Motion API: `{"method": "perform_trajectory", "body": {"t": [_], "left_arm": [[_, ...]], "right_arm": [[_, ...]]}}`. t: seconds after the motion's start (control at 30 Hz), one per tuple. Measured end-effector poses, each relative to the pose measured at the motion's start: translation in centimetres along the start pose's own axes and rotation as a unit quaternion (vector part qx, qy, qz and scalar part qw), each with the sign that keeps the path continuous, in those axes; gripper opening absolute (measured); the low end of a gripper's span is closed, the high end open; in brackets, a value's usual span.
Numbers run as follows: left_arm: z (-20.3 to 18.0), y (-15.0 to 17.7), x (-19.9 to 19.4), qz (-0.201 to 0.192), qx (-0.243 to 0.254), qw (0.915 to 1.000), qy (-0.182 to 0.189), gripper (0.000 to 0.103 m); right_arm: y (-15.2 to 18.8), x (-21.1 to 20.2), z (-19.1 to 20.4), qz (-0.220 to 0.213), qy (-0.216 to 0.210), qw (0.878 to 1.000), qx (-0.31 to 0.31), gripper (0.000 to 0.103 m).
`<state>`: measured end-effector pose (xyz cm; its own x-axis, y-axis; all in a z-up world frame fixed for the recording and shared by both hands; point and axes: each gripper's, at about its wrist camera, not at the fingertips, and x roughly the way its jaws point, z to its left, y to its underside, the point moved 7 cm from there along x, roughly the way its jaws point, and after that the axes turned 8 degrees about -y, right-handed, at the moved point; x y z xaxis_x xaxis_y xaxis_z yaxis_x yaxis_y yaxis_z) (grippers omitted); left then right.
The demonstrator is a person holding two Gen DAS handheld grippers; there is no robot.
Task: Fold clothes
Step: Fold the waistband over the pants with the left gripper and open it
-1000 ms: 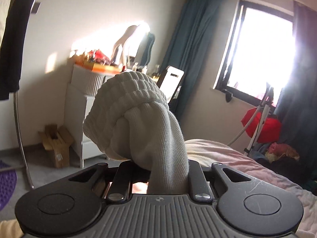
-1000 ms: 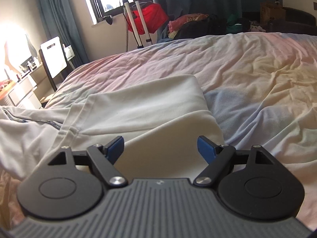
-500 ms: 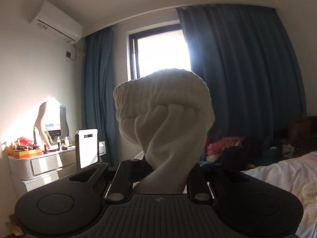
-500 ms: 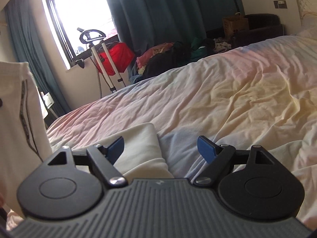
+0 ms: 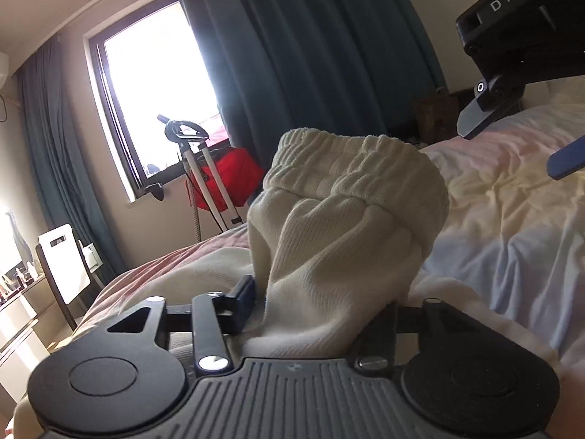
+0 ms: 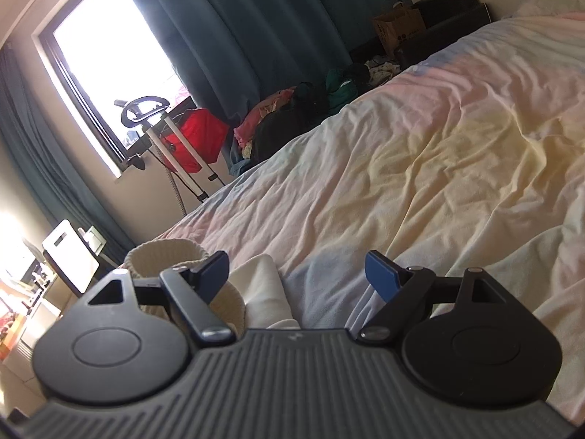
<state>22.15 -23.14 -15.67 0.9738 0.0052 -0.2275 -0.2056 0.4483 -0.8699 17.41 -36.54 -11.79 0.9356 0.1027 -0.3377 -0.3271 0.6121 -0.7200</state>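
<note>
The rolled cream sock bundle (image 5: pixel 347 234) stands between the fingers of the left gripper (image 5: pixel 321 314), its ribbed cuff turned over at the top; those fingers have just been spreading, and the blue pad (image 5: pixel 245 292) on one side now stands a little clear of the knit, so the bundle is released rather than pinched, though the far finger is hidden behind the cloth; the bundle sits low over a folded white garment (image 5: pixel 204 270) that lies on the bed (image 5: pixel 512 197), at the bed's near edge on the window side. Seen from the right wrist, the same bundle (image 6: pixel 164 259) shows just behind the nearer finger of the right gripper (image 6: pixel 298 274), with the white garment (image 6: pixel 261 285) touching it on the bed side; the right gripper's fingers are spread wide with nothing between them but the rumpled pastel bed cover (image 6: pixel 438 168). Beyond the foot of the bed a red bag (image 6: pixel 193 139) on a white stand sits under the bright window (image 6: pixel 120 51); dark teal curtains (image 6: pixel 256 25) hang beside it, and a heap of coloured clothes (image 6: pixel 292 109) lies on the floor against the bed.
</note>
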Motion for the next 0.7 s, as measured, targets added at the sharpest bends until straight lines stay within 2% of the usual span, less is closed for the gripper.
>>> {"method": "perform_trajectory", "body": {"t": [0.03,0.07,0.1,0.13,0.2,0.33,0.43,0.53,0.7], "left_arm": [[0.3,0.4,0.3,0.009,0.006,0.9999,-0.004,0.073],[0.8,0.9,0.7,0.020,0.011,0.9997,-0.008,0.079],[1.6,1.4,1.2,0.034,0.011,0.9993,-0.003,0.095],[2.7,1.8,1.5,0.048,0.005,0.9987,0.014,0.101],[4.6,2.6,0.3,0.051,-0.006,0.9979,0.040,0.102],[7.0,3.4,-0.5,0.060,0.021,0.9958,0.066,0.103],[9.6,3.9,-1.6,0.068,0.014,0.9937,0.087,0.103],[12.5,4.2,-3.0,0.080,-0.018,0.9920,0.096,0.103],[15.3,4.2,-4.2,0.083,-0.105,0.9856,0.103,0.103]], "right_arm": [[0.1,0.3,-0.1,0.003,-0.004,1.000,0.007,0.083],[0.2,0.5,-0.2,0.006,-0.007,1.000,0.013,0.083],[0.3,0.8,-0.2,0.009,-0.011,1.000,0.020,0.084],[0.4,1.0,-0.3,0.012,-0.014,1.000,0.025,0.083],[0.7,1.0,-0.2,0.016,-0.019,0.999,0.032,0.083],[1.0,0.9,0.2,0.017,-0.023,0.999,0.029,0.084],[1.3,0.6,0.4,0.018,-0.024,0.999,0.019,0.084],[1.7,0.2,0.6,0.020,-0.023,1.000,0.009,0.084],[2.3,-0.4,1.1,0.021,-0.032,0.999,0.005,0.084]]}}
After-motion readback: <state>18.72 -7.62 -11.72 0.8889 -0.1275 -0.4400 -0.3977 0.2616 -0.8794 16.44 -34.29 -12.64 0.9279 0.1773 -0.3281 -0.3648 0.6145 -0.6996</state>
